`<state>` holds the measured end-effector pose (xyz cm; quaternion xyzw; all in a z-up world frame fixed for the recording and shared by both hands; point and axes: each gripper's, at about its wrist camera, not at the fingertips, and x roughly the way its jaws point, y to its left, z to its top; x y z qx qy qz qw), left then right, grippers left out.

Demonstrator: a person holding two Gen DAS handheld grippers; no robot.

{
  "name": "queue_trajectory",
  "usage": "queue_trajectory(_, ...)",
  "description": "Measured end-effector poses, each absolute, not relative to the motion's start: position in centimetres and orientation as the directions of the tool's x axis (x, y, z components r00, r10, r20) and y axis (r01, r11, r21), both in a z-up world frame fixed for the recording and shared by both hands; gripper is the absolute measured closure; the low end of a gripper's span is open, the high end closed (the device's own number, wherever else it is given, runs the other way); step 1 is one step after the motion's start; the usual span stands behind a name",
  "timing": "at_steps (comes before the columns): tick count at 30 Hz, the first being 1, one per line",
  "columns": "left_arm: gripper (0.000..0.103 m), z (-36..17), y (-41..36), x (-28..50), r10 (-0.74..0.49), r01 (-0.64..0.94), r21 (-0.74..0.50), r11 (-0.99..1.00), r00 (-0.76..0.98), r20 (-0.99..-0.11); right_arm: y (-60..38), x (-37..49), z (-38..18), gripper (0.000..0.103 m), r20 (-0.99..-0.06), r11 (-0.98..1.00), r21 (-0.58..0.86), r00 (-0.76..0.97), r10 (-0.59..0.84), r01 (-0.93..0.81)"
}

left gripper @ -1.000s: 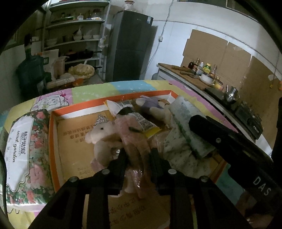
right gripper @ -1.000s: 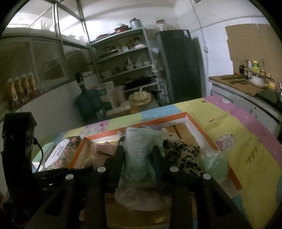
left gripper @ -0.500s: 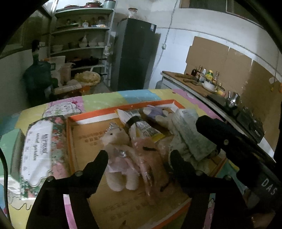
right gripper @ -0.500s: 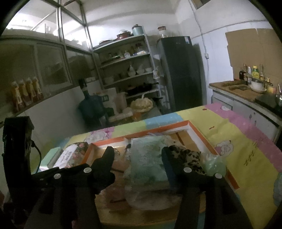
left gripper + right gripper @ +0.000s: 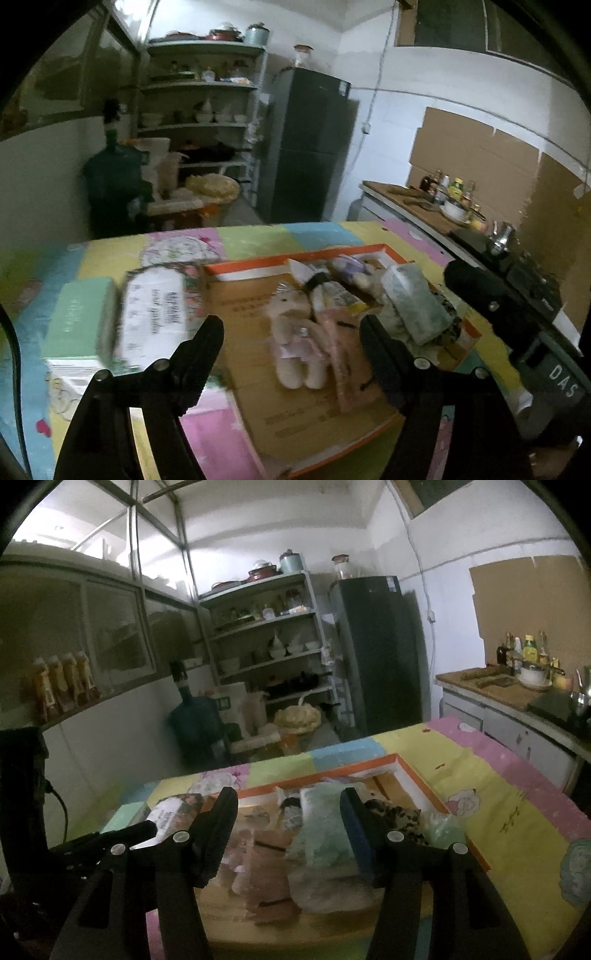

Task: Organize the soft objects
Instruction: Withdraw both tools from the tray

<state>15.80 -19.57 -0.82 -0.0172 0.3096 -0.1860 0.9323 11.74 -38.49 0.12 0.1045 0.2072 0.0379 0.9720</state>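
A shallow cardboard box with an orange rim (image 5: 295, 258) lies on the patchwork cloth and holds the soft things. In it lie a pale plush toy (image 5: 295, 343), a pink packet (image 5: 345, 358) beside it, and a green-white packet (image 5: 413, 302). My left gripper (image 5: 291, 328) hangs open above the plush toy and pink packet, touching neither. My right gripper (image 5: 288, 801) is open too, raised over the green-white packet (image 5: 321, 830), with a leopard-print soft piece (image 5: 399, 816) to its right. Nothing is held.
A floral tissue pack (image 5: 159, 317) and a mint box (image 5: 77, 321) lie left of the cardboard box on the cloth. The right gripper's body (image 5: 498, 306) crosses the left view. A counter with bottles (image 5: 524, 653), a fridge and shelves stand behind.
Both grippers went from shut to open, letting go of the pink packet and the green-white packet, then drew back and up from the box.
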Motion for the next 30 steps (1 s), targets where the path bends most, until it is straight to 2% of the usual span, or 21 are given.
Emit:
queue_trajectory(9, 0.028, 0.9, -16.2, 12.9, -0.282, 0.264, -0.109, 0.958, 0.814, -0.507, -35.2, 10.0, 1.3, 0.042, -0.374, 0.982, 0.176, 0.919, 0.129, -0.066)
queue_trajectory(11, 0.028, 1.2, -15.2, 12.2, -0.261, 0.241, -0.107, 0.965, 0.827, -0.498, -34.3, 9.6, 1.4, 0.029, -0.372, 0.981, 0.18, 0.919, 0.132, -0.068)
queue_trajectory(12, 0.028, 1.4, -14.7, 11.9, -0.247, 0.226, -0.103, 0.969, 0.835, -0.493, -33.8, 9.3, 1.4, 0.028, -0.368, 0.98, 0.184, 0.92, 0.135, -0.071)
queue_trajectory(19, 0.028, 1.4, -10.7, 9.2, -0.137, 0.112, -0.08, 0.991, 0.866, -0.481, -30.9, 8.6, 1.0, 0.027, -0.39, 0.976, 0.201, 0.907, 0.16, -0.086)
queue_trajectory(30, 0.028, 1.0, -6.4, 5.6, -0.08, 0.047, -0.084, 0.995, 0.885, -0.458, -25.8, 5.6, -0.1, 0.027, -0.385, 0.984, 0.152, 0.912, 0.144, -0.091)
